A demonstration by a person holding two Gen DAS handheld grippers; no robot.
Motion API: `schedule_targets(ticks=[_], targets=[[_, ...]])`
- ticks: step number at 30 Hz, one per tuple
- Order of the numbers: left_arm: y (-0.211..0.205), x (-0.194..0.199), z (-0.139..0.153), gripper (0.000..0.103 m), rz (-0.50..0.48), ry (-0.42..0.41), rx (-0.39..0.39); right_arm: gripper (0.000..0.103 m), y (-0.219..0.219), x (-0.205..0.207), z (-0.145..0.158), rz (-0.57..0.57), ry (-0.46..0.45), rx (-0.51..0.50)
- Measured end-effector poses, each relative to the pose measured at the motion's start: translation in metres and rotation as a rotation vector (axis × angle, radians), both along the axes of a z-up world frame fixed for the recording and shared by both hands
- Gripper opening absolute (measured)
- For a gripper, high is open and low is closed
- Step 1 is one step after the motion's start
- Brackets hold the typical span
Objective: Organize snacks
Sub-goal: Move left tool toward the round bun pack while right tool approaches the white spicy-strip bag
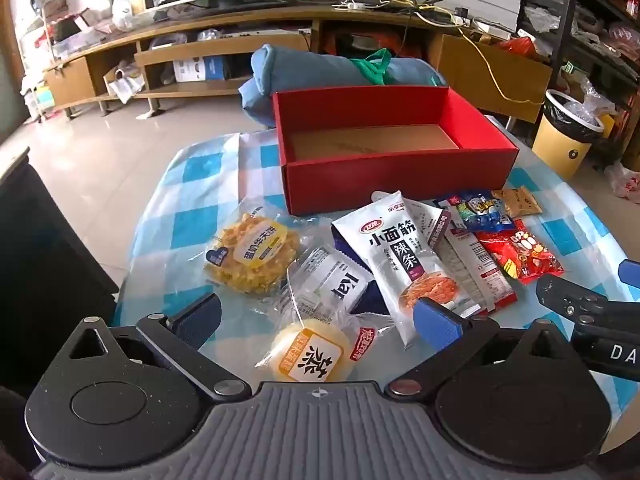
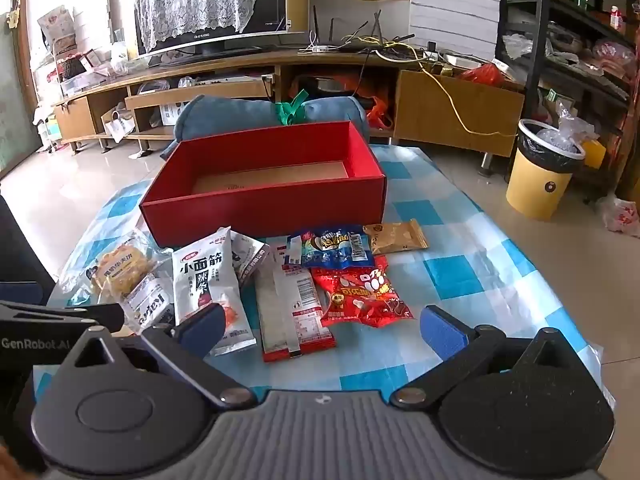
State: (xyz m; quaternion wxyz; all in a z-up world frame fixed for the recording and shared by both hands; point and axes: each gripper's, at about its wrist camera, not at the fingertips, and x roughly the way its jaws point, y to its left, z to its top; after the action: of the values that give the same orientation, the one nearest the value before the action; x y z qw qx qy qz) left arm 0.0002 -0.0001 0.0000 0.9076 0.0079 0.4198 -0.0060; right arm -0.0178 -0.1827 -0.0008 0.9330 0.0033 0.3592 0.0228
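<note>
Both sets of fingers spread wide and empty, left gripper (image 1: 316, 322) over round yellow cake (image 1: 306, 354), right gripper (image 2: 322, 326) over overlapping packets (image 2: 296, 308) before empty red box (image 2: 264, 204); risk: pinching two slippery wrappers together.

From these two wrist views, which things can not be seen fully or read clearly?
- Left wrist view: round yellow cake packet, near edge hidden by the left gripper body.
- Left wrist view: dark blue packet, mostly covered by the white spicy-strip bag.
- Right wrist view: white biscuit packet, partly behind the other gripper's black finger.
- Both views: small print on the long white-and-red packet is too small.
</note>
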Motion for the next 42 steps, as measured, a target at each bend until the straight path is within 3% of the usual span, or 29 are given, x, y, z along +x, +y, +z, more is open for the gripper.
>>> schedule_targets(ticks=[42], targets=[[-0.007,-0.002,-0.011,0.103,-0.028,0.054,0.038,0.100,0.007,0.004,-0.012,0.024,0.075,-0.051]])
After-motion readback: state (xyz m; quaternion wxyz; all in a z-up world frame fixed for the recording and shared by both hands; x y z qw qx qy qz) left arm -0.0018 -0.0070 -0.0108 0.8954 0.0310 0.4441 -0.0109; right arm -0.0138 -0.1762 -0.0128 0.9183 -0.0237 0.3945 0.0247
